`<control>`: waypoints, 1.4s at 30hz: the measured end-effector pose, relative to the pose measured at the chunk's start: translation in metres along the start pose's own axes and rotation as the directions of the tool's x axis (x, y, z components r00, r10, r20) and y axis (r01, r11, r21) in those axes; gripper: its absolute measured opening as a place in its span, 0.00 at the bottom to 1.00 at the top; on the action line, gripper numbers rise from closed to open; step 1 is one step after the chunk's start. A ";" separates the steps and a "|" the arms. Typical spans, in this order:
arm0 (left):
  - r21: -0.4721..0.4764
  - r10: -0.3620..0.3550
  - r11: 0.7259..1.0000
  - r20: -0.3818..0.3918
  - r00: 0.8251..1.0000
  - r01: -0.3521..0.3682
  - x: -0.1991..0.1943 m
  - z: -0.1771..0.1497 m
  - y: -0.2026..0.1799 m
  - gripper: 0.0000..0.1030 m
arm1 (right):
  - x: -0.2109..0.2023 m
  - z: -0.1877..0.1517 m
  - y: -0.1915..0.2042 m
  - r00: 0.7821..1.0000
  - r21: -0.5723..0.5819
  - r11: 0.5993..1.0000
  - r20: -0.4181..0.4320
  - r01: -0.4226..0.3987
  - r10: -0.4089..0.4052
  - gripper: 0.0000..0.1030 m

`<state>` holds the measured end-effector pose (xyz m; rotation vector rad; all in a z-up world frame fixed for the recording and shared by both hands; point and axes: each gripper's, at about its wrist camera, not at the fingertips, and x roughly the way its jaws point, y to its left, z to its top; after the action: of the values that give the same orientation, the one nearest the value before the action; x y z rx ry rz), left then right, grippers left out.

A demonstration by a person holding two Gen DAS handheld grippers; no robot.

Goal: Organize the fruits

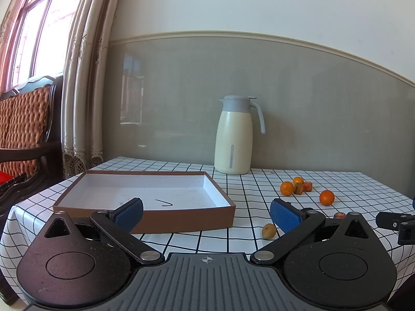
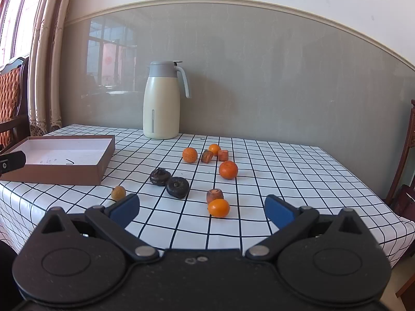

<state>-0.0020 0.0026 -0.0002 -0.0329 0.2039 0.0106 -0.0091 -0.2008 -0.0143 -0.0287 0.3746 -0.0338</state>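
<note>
Right wrist view puts the fruit almost straight ahead of the right gripper (image 2: 202, 208), whose blue-padded jaws stand wide apart with nothing between them. Nearest to it is a small orange (image 2: 218, 207), lying just ahead of the gap and a little right of its middle, with a brownish fruit piece (image 2: 214, 195) touching it from behind. Further out on the checked tablecloth (image 2: 298, 181) sit two dark round fruits (image 2: 168, 181), side by side and touching, a small tan fruit (image 2: 118, 192) near the left jaw, and a far cluster of oranges and reddish pieces (image 2: 207, 154) in front of the cream jug (image 2: 162, 103). The brown box (image 2: 98, 169), white inside and with no fruit in it, lies well to the left of all this. From the left wrist view the left gripper (image 1: 206, 213) is likewise wide open and holding nothing; it faces the box's near wall (image 1: 181, 219), with the tan fruit (image 1: 268, 230) just beside its right jaw. My reading is that nothing has been sorted yet, and that the right gripper is the nearer one for the front orange: a short reach forward would do it, then a carry leftward to the box. Being round, the orange gives no long axis to line up with, though it may roll if nudged by one pad first.
</note>
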 end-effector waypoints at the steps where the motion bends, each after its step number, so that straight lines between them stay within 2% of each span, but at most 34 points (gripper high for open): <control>1: -0.001 0.000 1.000 0.000 1.000 0.000 0.000 0.000 0.000 1.00 | 0.000 0.000 0.000 1.000 0.000 1.000 0.000 0.000 0.000 0.94; 42: -0.021 0.005 1.000 -0.008 1.000 -0.005 -0.001 0.000 0.002 1.00 | 0.001 0.001 0.002 1.000 -0.007 1.000 -0.011 -0.006 0.006 0.93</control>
<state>-0.0025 0.0049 0.0000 -0.0536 0.2115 0.0177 -0.0078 -0.1990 -0.0141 -0.0342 0.3853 -0.0264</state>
